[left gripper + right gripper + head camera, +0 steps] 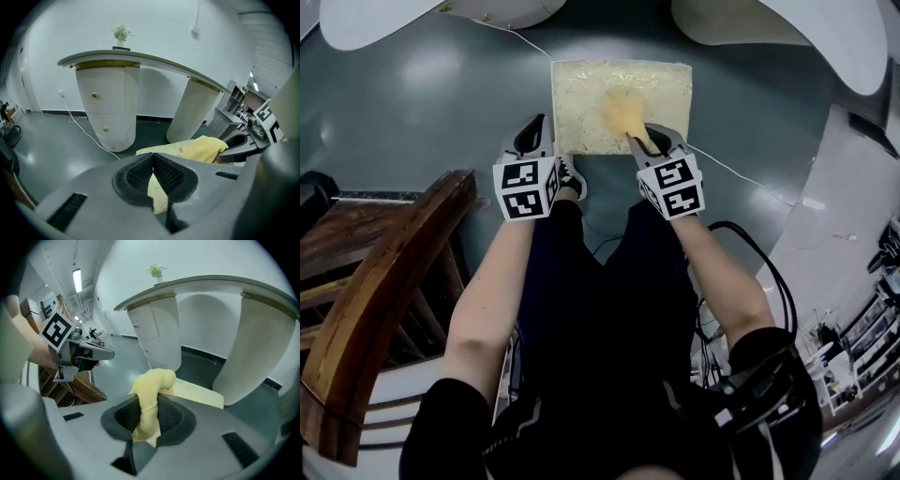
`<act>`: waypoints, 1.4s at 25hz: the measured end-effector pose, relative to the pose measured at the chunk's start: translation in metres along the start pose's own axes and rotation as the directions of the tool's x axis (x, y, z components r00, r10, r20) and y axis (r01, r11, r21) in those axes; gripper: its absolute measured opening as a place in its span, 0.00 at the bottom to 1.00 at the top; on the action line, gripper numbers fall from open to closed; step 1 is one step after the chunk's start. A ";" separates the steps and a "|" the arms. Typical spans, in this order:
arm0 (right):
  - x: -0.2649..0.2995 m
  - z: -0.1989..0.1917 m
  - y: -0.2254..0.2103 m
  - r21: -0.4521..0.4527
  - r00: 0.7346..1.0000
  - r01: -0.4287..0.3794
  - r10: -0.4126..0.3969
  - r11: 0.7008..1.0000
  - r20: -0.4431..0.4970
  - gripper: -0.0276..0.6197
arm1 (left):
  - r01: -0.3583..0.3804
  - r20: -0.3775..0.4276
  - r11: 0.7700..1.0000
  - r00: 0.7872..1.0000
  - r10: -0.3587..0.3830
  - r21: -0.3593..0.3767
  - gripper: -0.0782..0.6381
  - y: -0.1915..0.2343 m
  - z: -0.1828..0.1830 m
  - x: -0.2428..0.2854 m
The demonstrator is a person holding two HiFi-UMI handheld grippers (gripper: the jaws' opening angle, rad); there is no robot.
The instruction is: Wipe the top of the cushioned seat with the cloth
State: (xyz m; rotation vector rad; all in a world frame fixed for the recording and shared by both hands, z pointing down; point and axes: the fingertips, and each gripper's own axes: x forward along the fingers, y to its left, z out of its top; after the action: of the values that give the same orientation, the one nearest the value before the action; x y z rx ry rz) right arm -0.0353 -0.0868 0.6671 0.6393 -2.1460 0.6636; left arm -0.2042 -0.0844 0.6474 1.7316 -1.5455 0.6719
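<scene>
The cushioned seat [581,112] is a pale yellow square pad on the grey floor ahead of me. A yellow cloth [622,112] lies bunched on its middle. My right gripper [654,142] hangs over the seat's near edge, shut on a fold of the cloth [151,389], which rises from the jaws and droops onto the seat [199,393]. My left gripper [531,139] sits just off the seat's near left corner, shut with nothing in it. In the left gripper view its pads [140,173] meet, with the seat [161,150] and cloth [206,147] beyond.
A white curved counter on two pedestals [110,103] stands behind the seat. A wooden chair frame [384,272] is at my left. A white cable [741,178] runs across the floor right of the seat, and black cables [773,281] loop by my right arm.
</scene>
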 end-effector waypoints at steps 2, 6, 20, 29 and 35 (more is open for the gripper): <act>0.022 0.009 0.030 -0.020 0.999 -0.043 0.043 0.999 0.000 0.17 | -0.009 -0.001 1.000 1.000 0.009 -0.009 0.12 0.015 -0.006 -0.008; 0.071 0.023 0.079 -0.085 0.994 -0.109 0.109 0.990 -0.010 0.17 | -0.040 -0.013 0.999 0.999 0.040 -0.027 0.12 0.045 -0.027 -0.023; 0.178 -0.026 0.098 -0.090 0.984 -0.134 0.122 0.987 -0.130 0.16 | -0.081 -0.071 0.986 0.995 0.071 -0.143 0.12 0.046 -0.106 -0.036; 0.150 -0.049 0.036 -0.019 0.987 -0.106 0.102 0.994 -0.124 0.16 | -0.066 -0.095 0.986 0.994 0.052 -0.151 0.12 -0.010 -0.109 -0.009; 0.117 -0.074 -0.017 0.033 0.988 -0.074 0.077 0.997 -0.130 0.16 | -0.041 -0.084 0.994 0.996 0.032 -0.105 0.12 -0.053 -0.087 0.003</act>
State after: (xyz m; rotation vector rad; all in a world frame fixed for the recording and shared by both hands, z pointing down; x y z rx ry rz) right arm -0.0514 -0.0779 0.8055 0.5165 -2.0499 0.7567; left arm -0.1445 -0.0155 0.6942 1.5815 -1.5316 0.6590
